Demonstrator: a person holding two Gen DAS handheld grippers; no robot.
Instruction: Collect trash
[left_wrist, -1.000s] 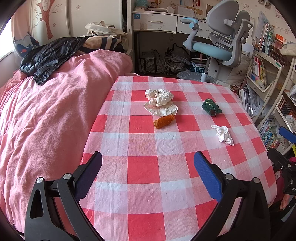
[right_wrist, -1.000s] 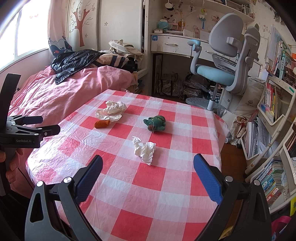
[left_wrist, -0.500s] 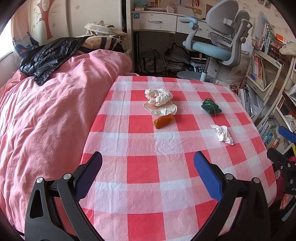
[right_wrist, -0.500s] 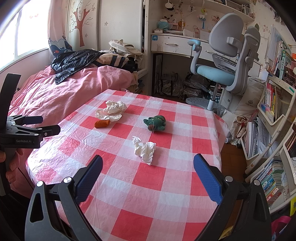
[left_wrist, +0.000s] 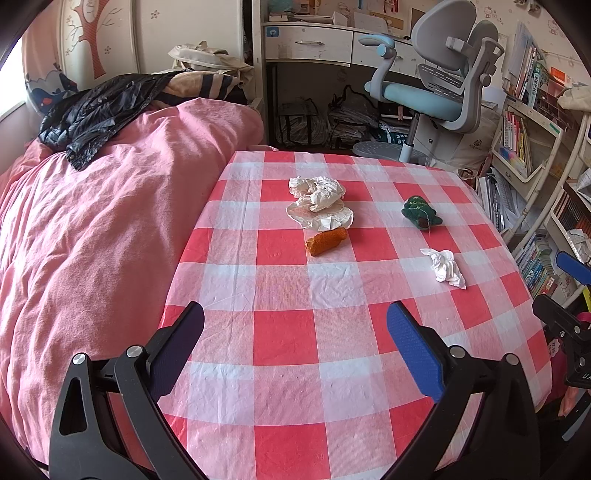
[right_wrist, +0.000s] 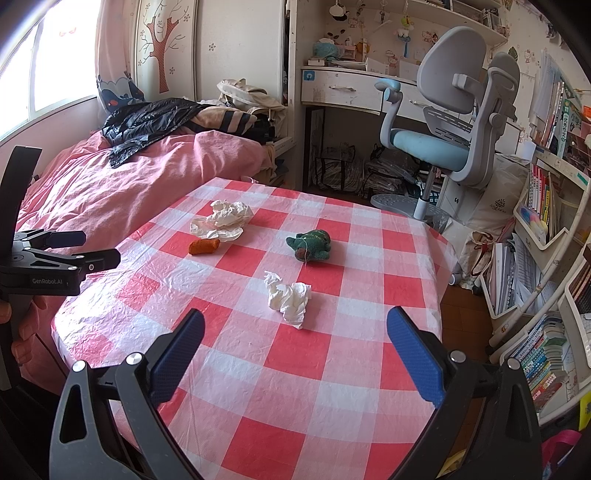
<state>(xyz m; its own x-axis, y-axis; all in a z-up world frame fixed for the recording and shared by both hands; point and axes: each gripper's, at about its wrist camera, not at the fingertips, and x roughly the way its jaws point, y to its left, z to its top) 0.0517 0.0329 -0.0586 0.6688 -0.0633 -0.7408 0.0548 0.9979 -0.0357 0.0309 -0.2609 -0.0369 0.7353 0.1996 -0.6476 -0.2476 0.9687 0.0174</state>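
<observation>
On the red-and-white checked table (left_wrist: 284, 336) (right_wrist: 332, 369) lie a pile of crumpled white paper (left_wrist: 319, 203) (right_wrist: 221, 221), a small orange piece (left_wrist: 326, 240) (right_wrist: 204, 246), a green plush toy (left_wrist: 421, 213) (right_wrist: 310, 245) and a crumpled white tissue (left_wrist: 445, 266) (right_wrist: 289, 299). My left gripper (left_wrist: 295, 339) hovers open over the table's near edge, well short of the orange piece. My right gripper (right_wrist: 295, 343) is open too, with the tissue just beyond its fingertips. Each gripper shows at the side of the other's view: the right gripper (left_wrist: 569, 321) and the left gripper (right_wrist: 55, 262).
A bed with a pink cover (left_wrist: 92, 240) and a black jacket (left_wrist: 99, 114) adjoins the table's left side. A grey-blue desk chair (left_wrist: 439, 88) and a white desk (right_wrist: 343, 88) stand behind. Bookshelves (right_wrist: 546, 229) crowd the right side.
</observation>
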